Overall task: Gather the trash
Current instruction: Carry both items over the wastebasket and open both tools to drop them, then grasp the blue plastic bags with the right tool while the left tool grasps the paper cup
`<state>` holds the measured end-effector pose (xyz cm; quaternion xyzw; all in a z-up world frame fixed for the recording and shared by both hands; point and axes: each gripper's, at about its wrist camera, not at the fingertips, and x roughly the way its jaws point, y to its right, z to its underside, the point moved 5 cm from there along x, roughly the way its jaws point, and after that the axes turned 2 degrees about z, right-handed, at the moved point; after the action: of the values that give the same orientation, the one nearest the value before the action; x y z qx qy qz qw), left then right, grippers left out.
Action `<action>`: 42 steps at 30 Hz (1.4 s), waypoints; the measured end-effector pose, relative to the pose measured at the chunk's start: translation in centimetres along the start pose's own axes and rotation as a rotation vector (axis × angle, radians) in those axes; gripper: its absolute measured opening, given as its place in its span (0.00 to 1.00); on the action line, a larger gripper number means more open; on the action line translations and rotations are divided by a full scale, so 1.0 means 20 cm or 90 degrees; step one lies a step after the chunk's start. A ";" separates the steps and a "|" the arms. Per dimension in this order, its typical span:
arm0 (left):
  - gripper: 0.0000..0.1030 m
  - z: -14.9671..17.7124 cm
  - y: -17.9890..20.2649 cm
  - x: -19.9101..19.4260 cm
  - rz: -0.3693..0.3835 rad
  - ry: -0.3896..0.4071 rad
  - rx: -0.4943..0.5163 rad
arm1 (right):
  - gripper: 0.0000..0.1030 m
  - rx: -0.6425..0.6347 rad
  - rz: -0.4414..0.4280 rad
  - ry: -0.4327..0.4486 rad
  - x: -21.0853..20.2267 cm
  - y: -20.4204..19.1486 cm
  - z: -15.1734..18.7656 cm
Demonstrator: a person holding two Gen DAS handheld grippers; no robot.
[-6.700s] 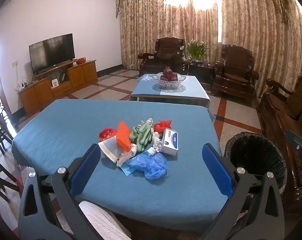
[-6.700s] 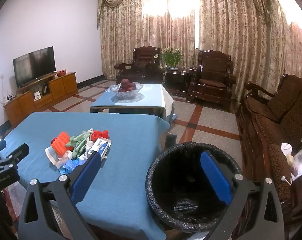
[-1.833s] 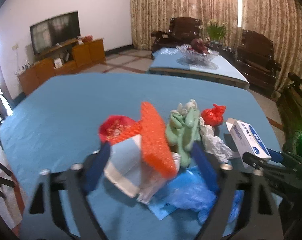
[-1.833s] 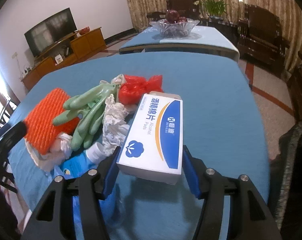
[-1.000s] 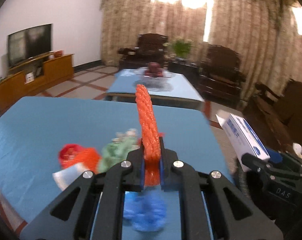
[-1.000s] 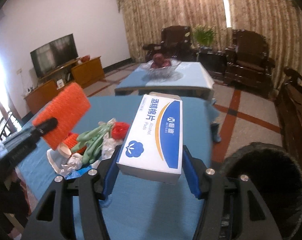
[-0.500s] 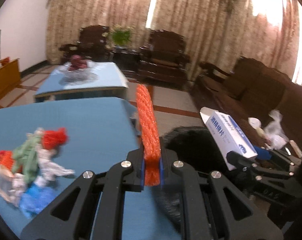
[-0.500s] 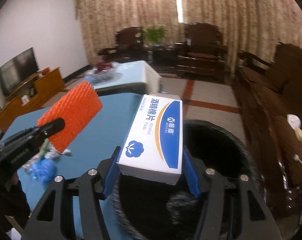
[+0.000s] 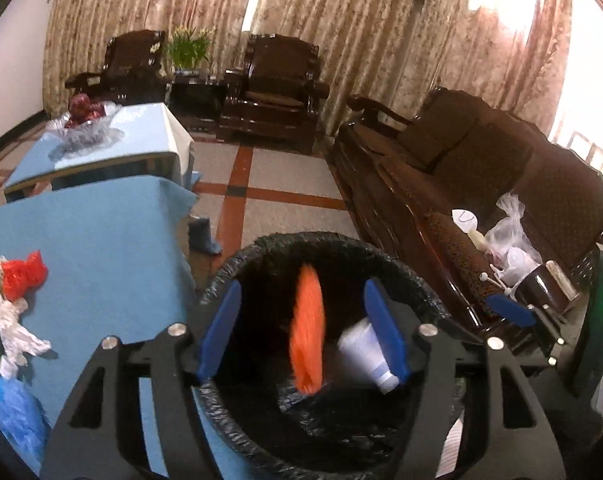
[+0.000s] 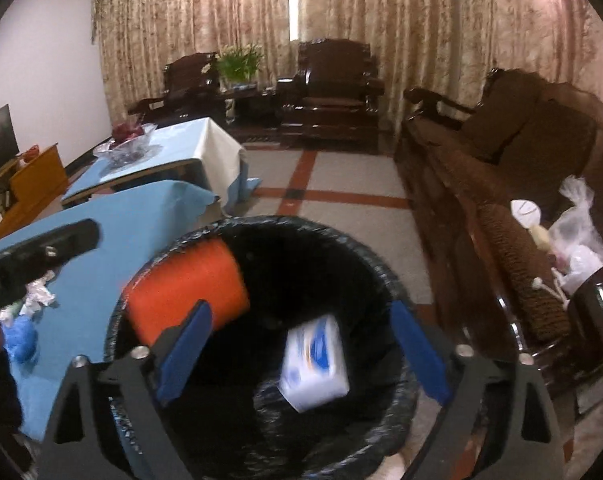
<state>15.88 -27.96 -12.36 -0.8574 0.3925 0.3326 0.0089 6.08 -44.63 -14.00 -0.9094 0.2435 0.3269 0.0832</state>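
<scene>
Orange foam net (image 9: 307, 340), one box (image 10: 315, 364), inside one bin (image 10: 385, 276); both claws spread.

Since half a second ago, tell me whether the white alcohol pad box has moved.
Yes. The alcohol pad box has left the open right gripper and dropped down inside the black trash bin.

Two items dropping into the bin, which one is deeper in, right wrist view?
The white and blue box, seen low near the liner's bottom. The orange mesh piece is blurred up by the trash bin rim, on the table side.
</scene>
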 end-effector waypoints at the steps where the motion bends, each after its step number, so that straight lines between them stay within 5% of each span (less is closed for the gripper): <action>1: 0.69 0.00 -0.02 -0.01 -0.009 0.003 0.003 | 0.94 0.002 0.001 0.005 0.00 0.02 -0.01; 9: 0.80 0.01 -0.30 -0.36 -0.142 0.070 0.009 | 0.94 0.015 -0.061 0.040 -0.07 -0.14 -0.07; 16: 0.80 0.17 -0.72 -0.76 -0.315 0.102 -0.032 | 0.94 -0.048 -0.172 0.058 -0.11 -0.59 -0.06; 24: 0.80 0.42 -1.15 -1.08 -0.436 0.076 -0.118 | 0.94 -0.116 -0.280 0.037 -0.09 -1.14 0.04; 32: 0.79 0.63 -1.35 -1.20 -0.468 0.053 -0.178 | 0.90 -0.176 -0.346 0.012 -0.07 -1.66 0.24; 42: 0.79 0.74 -1.45 -1.27 -0.472 0.052 -0.221 | 0.74 -0.238 -0.340 -0.044 0.07 -1.97 0.48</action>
<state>15.24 13.17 -16.30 -0.9421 -0.0048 0.3338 -0.0321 21.26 -8.02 -22.62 -0.9289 -0.0706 0.3636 0.0062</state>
